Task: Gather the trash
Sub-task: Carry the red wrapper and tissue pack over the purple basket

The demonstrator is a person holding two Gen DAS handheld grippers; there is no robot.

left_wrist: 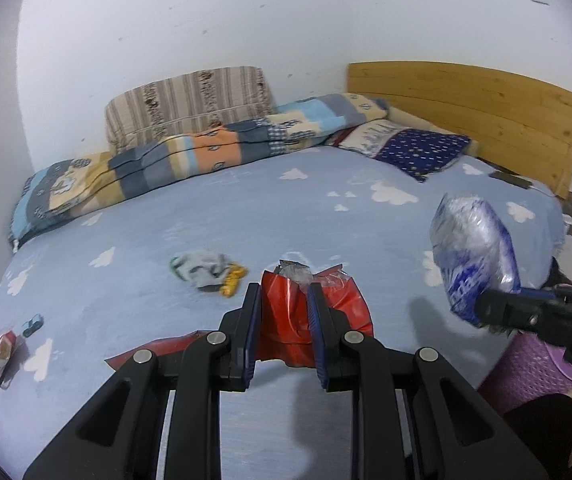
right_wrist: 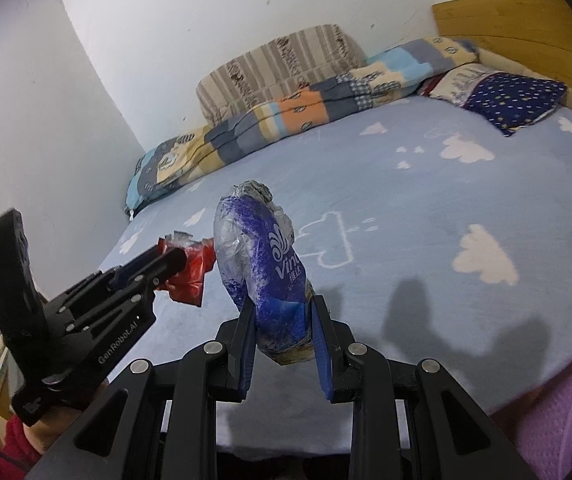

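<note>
My left gripper (left_wrist: 284,300) is shut on a red plastic wrapper (left_wrist: 286,320) and holds it just above the blue cloud-print bed (left_wrist: 246,208). My right gripper (right_wrist: 282,312) is shut on a blue and clear tissue pack wrapper (right_wrist: 262,264) and holds it up over the bed's front edge. The same blue wrapper (left_wrist: 472,248) and right gripper (left_wrist: 486,308) show at the right of the left wrist view. The left gripper (right_wrist: 174,260) with the red wrapper (right_wrist: 190,276) shows at the left of the right wrist view.
More litter lies on the bed: a crumpled white and yellow wrapper (left_wrist: 206,270), a small packet (left_wrist: 2,354) and a tiny blue item (left_wrist: 32,324) at the left. A purple mesh basket (left_wrist: 534,372) stands beside the bed at right. Folded quilt (left_wrist: 166,160), pillows and wooden headboard (left_wrist: 466,112) lie behind.
</note>
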